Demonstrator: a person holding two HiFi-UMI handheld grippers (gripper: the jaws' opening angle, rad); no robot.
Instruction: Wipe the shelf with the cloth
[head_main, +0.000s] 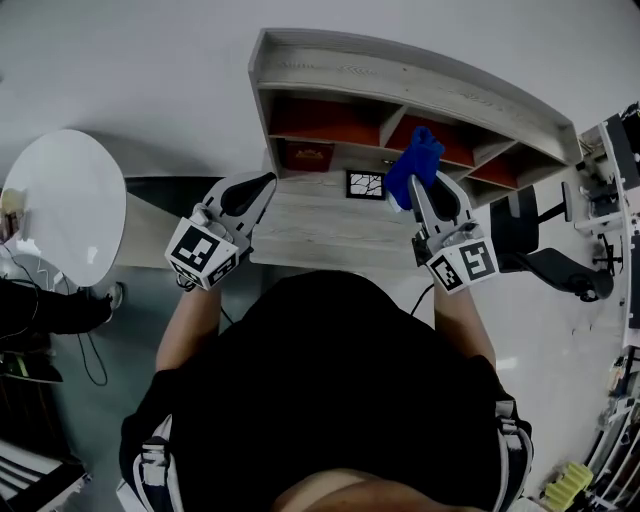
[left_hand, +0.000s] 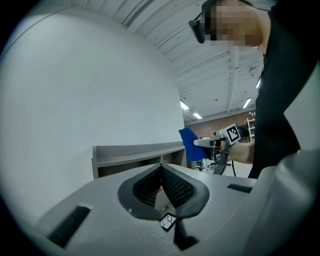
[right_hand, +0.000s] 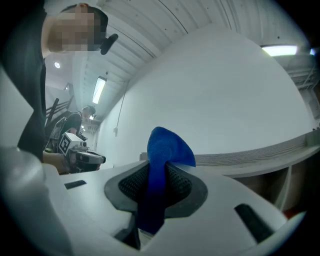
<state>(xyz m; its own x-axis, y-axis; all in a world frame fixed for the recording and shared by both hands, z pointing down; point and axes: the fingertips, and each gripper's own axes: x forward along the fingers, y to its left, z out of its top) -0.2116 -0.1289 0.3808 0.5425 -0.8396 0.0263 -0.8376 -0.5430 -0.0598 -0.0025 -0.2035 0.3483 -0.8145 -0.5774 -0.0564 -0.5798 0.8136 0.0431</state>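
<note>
A grey wooden shelf unit (head_main: 400, 75) with red-backed compartments stands against the white wall ahead of me. My right gripper (head_main: 413, 181) is shut on a blue cloth (head_main: 415, 160), which sticks up in front of the shelf's middle compartments. In the right gripper view the cloth (right_hand: 167, 147) is pinched between the dark pads of that gripper (right_hand: 159, 167) and folds over above them. My left gripper (head_main: 268, 178) is held near the shelf's left end, its jaws together and empty. The left gripper view shows its own gripper (left_hand: 161, 167) with jaws together, with the cloth (left_hand: 191, 144) and the shelf (left_hand: 135, 152) beyond.
A small framed picture (head_main: 365, 184) and a red box (head_main: 305, 155) sit in the shelf's lower level, above a pale wooden board (head_main: 320, 230). A white round table (head_main: 65, 205) is at the left. A black office chair (head_main: 545, 255) stands at the right, beside racks.
</note>
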